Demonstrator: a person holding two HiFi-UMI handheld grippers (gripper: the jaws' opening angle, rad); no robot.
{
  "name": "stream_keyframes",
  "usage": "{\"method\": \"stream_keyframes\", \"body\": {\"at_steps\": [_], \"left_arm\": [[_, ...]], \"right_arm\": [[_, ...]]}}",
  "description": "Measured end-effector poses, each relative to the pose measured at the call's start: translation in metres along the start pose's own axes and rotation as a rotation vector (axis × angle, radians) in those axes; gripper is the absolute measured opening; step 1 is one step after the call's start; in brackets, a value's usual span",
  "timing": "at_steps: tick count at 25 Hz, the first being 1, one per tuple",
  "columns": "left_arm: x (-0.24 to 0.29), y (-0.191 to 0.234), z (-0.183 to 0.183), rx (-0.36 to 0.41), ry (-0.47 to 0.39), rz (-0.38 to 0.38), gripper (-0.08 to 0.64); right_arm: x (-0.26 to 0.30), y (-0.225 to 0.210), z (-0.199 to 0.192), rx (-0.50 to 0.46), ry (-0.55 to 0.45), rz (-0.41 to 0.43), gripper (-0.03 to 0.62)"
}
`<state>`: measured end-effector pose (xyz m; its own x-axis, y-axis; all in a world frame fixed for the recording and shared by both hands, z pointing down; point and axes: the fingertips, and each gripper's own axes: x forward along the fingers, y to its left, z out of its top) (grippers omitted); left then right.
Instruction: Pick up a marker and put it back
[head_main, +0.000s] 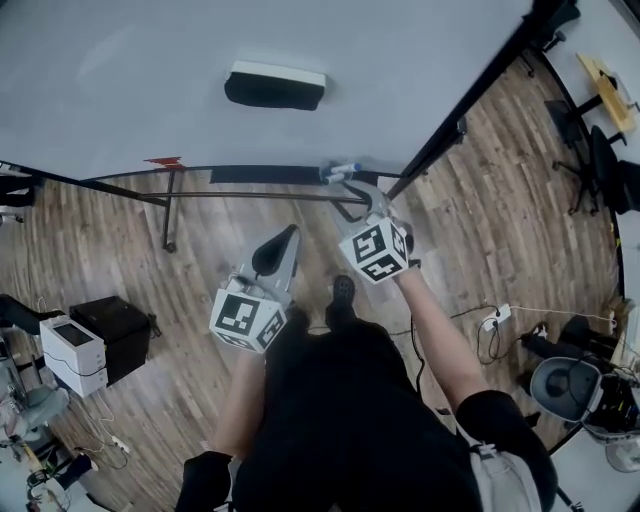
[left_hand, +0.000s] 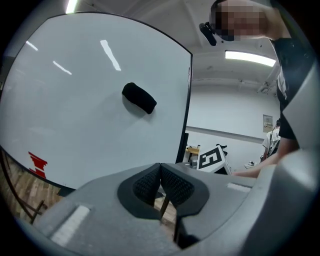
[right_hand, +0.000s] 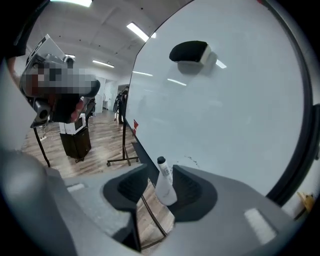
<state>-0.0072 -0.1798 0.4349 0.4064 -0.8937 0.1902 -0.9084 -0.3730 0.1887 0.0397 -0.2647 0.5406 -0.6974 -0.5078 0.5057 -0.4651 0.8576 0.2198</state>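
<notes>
A white marker (right_hand: 165, 182) with a dark cap stands between the jaws of my right gripper (right_hand: 157, 187), close against the right pad, with a clear gap to the left pad. The jaws are open. In the head view the marker (head_main: 343, 170) lies at the right end of the whiteboard's tray (head_main: 260, 175), with my right gripper (head_main: 362, 190) reaching up to it. My left gripper (head_main: 288, 235) hangs lower and to the left, away from the board. Its pads (left_hand: 150, 184) meet at the tips, shut on nothing.
The whiteboard (head_main: 200, 40) carries a black eraser (head_main: 275, 86) and a red mark (head_main: 163, 160) at its lower edge. Its stand's leg (head_main: 170, 215) runs across the wooden floor. A black box (head_main: 120, 335) and a white device (head_main: 72, 352) stand at the left.
</notes>
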Motion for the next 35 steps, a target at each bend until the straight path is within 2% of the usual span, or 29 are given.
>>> {"method": "stream_keyframes", "body": {"at_steps": [9, 19, 25, 35], "left_arm": [[-0.008, 0.011, -0.005, -0.02, 0.013, 0.063, 0.011], [-0.011, 0.021, -0.005, -0.031, 0.012, 0.097, 0.011], [-0.016, 0.023, -0.004, -0.029, 0.006, 0.108, 0.011], [-0.025, 0.021, -0.004, -0.025, 0.003, 0.121, 0.011]], "right_arm": [[0.028, -0.007, -0.006, -0.067, 0.021, -0.009, 0.155], [0.041, -0.004, -0.011, -0.101, 0.046, -0.008, 0.137], [0.042, -0.005, -0.011, -0.111, 0.051, -0.026, 0.08], [0.035, -0.009, -0.005, -0.093, 0.029, -0.047, 0.066]]}}
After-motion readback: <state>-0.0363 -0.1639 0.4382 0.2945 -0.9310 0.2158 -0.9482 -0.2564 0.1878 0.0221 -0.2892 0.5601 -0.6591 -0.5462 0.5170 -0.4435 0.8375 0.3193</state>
